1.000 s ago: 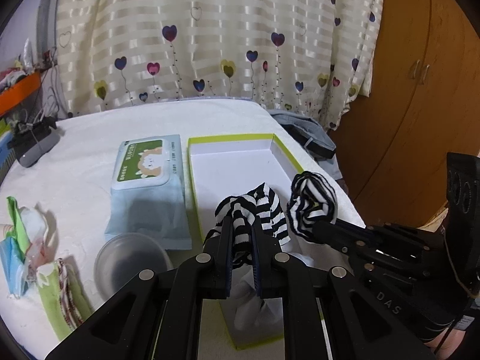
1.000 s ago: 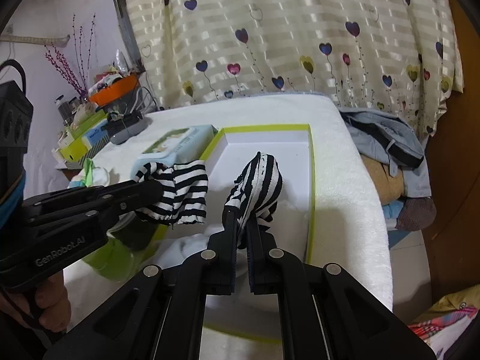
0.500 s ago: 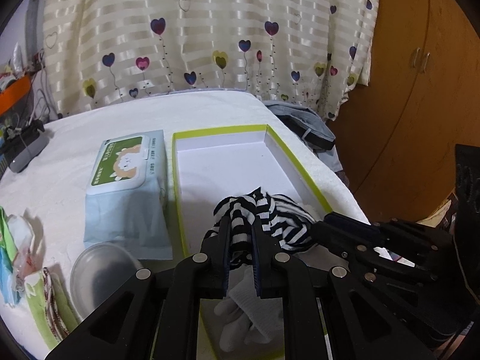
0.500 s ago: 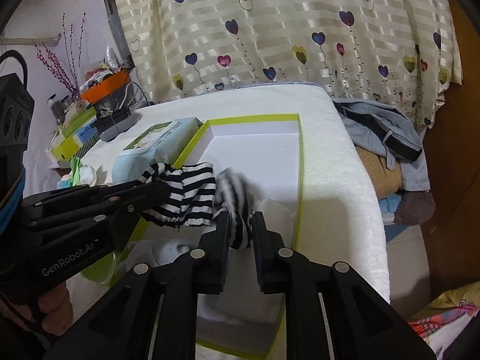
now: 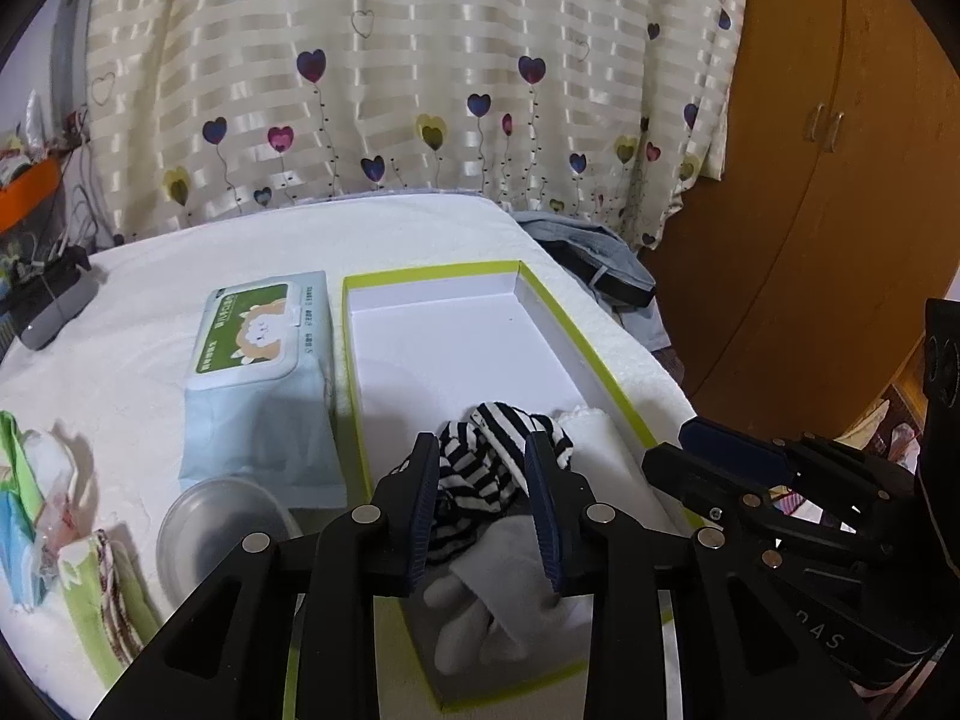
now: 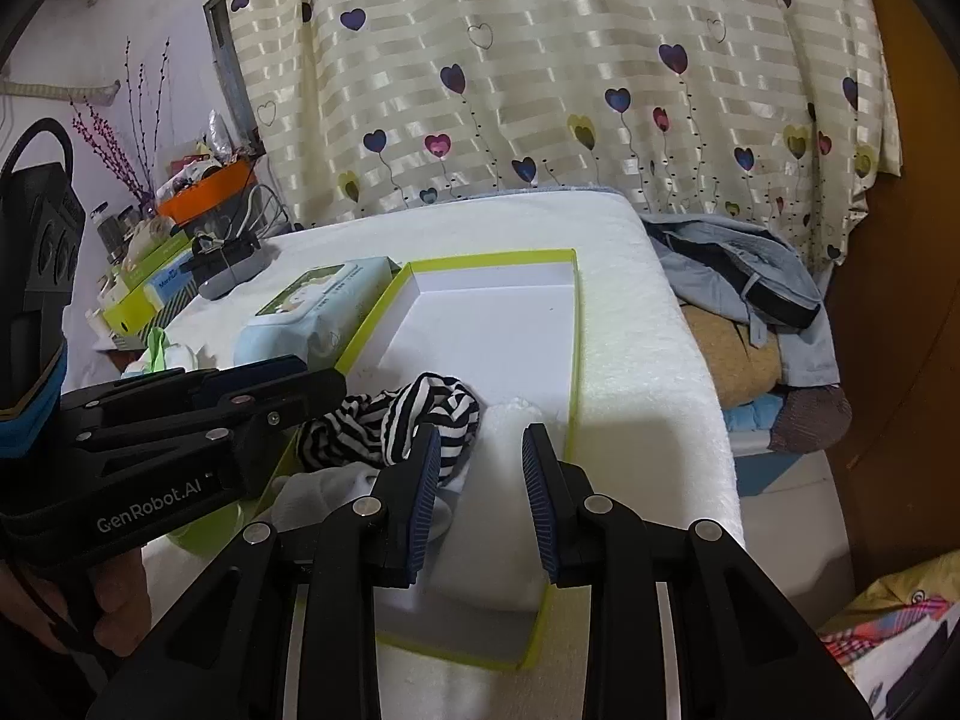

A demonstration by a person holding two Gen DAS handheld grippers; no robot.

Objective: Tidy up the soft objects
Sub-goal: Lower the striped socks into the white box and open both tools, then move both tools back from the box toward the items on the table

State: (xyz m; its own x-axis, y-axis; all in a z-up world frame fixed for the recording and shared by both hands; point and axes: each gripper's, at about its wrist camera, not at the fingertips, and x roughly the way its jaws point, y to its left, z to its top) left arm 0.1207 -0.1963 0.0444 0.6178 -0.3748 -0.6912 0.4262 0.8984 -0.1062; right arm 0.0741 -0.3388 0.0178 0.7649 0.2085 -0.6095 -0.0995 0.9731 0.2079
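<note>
Striped sock [image 5: 480,468] lies crumpled in box [image 5: 606,378]; both grippers opening, pinching nothing.

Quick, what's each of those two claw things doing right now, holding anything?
Left gripper: jaws opening, striped cloth lying loose between them in the box.
Right gripper: jaws opening, holding nothing.

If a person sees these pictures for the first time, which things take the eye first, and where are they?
The black-and-white striped cloth lies crumpled in the near half of the green-rimmed box, between the opening jaws of the left gripper. Beside it, the right gripper is opening over white cloth. Behind hangs a heart-patterned curtain.
</note>
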